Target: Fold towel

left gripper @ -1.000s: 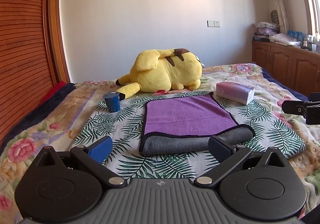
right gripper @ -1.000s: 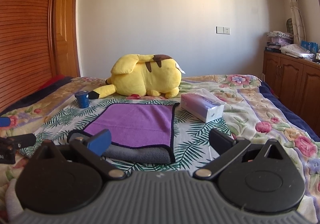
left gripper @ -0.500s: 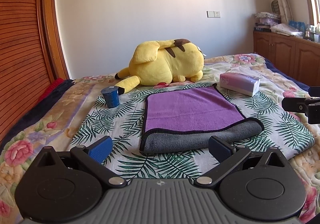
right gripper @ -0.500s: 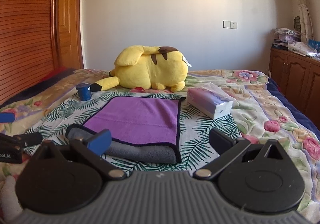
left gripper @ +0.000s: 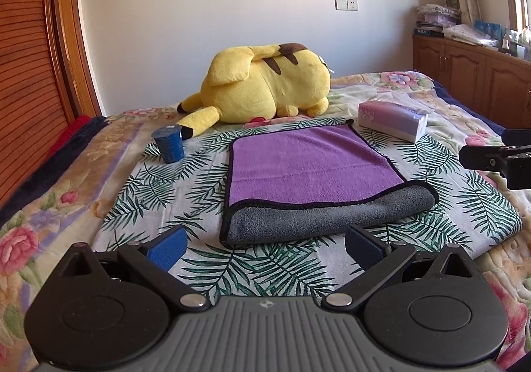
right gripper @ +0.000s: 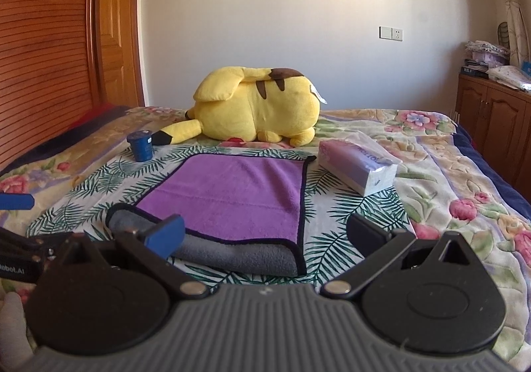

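Both sets of jaws stand wide apart and hold nothing: the left gripper [left gripper: 264,247] hangs just short of the towel's near edge, and the right gripper [right gripper: 265,232] sits at the towel's near right part, its left finger overlapping the gray fold in that view. The towel [left gripper: 308,166] lies folded on the palm-leaf sheet [left gripper: 186,183] of the bed, purple face up, with a gray roll of cloth along its near edge. A yellow plush toy [left gripper: 265,86] lies beyond the far edge. A blue cup [left gripper: 168,143] stands to the far left, near the plush's tail, and a tissue pack [left gripper: 393,118] lies to the far right.
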Tool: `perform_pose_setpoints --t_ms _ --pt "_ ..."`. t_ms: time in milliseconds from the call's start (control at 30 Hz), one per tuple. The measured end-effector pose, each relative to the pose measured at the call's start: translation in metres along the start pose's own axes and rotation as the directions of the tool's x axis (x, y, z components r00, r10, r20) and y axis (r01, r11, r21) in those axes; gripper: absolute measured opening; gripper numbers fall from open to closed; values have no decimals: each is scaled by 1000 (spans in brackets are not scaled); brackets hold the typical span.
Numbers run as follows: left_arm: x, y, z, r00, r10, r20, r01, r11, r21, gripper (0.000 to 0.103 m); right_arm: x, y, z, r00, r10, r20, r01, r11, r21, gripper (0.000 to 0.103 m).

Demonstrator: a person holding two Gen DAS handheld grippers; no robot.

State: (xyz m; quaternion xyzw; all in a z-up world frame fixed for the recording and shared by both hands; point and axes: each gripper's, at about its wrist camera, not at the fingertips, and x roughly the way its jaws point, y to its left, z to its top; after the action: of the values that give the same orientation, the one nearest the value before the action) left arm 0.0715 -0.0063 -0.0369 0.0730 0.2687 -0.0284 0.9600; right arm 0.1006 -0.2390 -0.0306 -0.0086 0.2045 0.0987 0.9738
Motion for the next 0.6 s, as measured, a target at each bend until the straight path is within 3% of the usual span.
perform_pose_setpoints --t_ms 433,600 --pt "20 5 5 999 -44 -26 43 999 -10 73 25 -3 6 999 12 -32 -13 1000 -11 102" --pt "29 9 8 997 -63 -35 62 998 -20 68 38 -6 8 998 21 -56 -21 1000 -8 90"
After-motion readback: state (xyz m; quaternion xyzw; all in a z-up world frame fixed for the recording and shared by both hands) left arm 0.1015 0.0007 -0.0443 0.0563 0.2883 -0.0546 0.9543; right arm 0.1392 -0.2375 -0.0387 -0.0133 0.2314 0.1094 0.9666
